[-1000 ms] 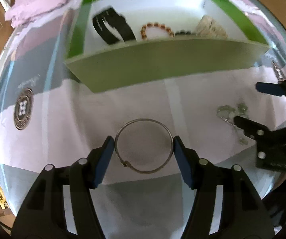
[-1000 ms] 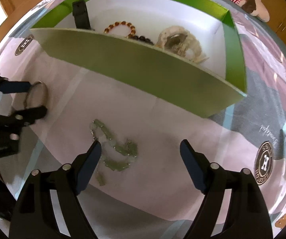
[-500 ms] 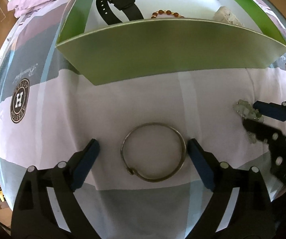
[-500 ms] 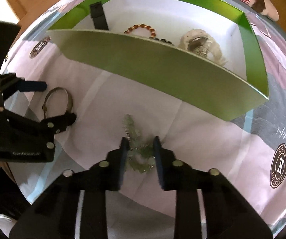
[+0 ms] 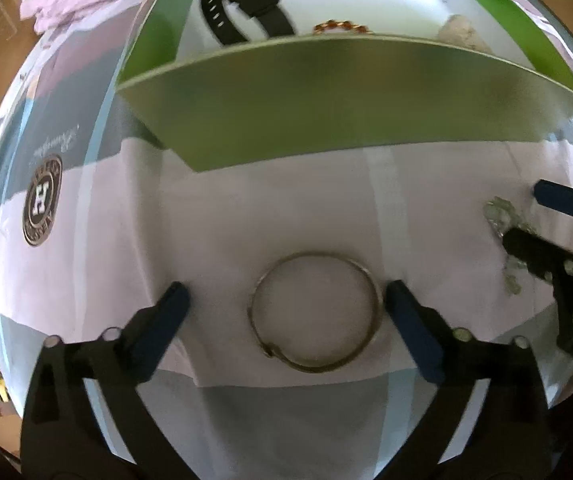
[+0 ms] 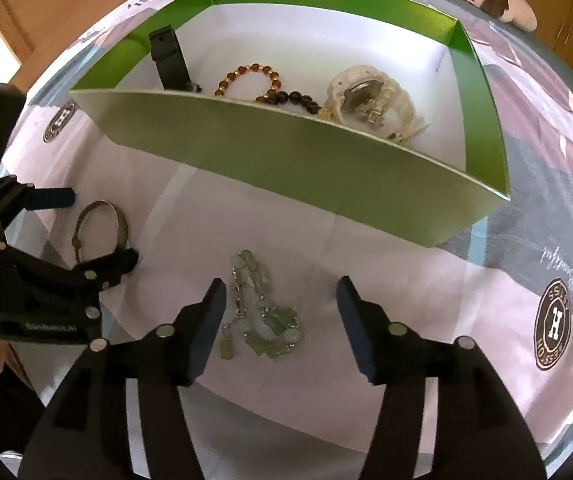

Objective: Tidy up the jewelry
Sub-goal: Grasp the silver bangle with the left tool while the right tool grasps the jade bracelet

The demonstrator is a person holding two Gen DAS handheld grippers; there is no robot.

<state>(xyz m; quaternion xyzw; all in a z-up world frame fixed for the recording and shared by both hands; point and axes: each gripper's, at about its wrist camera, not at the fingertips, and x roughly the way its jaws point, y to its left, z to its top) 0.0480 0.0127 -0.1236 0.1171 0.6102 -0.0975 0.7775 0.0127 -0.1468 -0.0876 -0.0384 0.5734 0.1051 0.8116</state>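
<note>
- Currently no grip on either side; both pieces loose on the pale cloth of the bed, in front of the green box.
- Left tongs: spread wide, straddling the metal bangle. Right pad just beside the rim, possibly touching; left pad well apart. Holding nothing.
- Right tongs: spread, holding nothing. Green bead bracelet lying in a loose heap between the pads, nearer the left one.
- Risk, bangle: thin, round, flat on soft cloth. Off-centre closing likely to shove it sideways or pop it out, or pinch cloth along with it.
- Risk, bracelet: slack chain, partial pinch likely. Dangling end could snag the box's near wall on the way over, or slip free.
- Risk, clearance: the two tongs close together near the front edge of the cloth; simultaneous lifts could clash.
- Risk, box: black watch strap, amber bead bracelet and clear watch already inside; careless drop could tangle with them.
</note>
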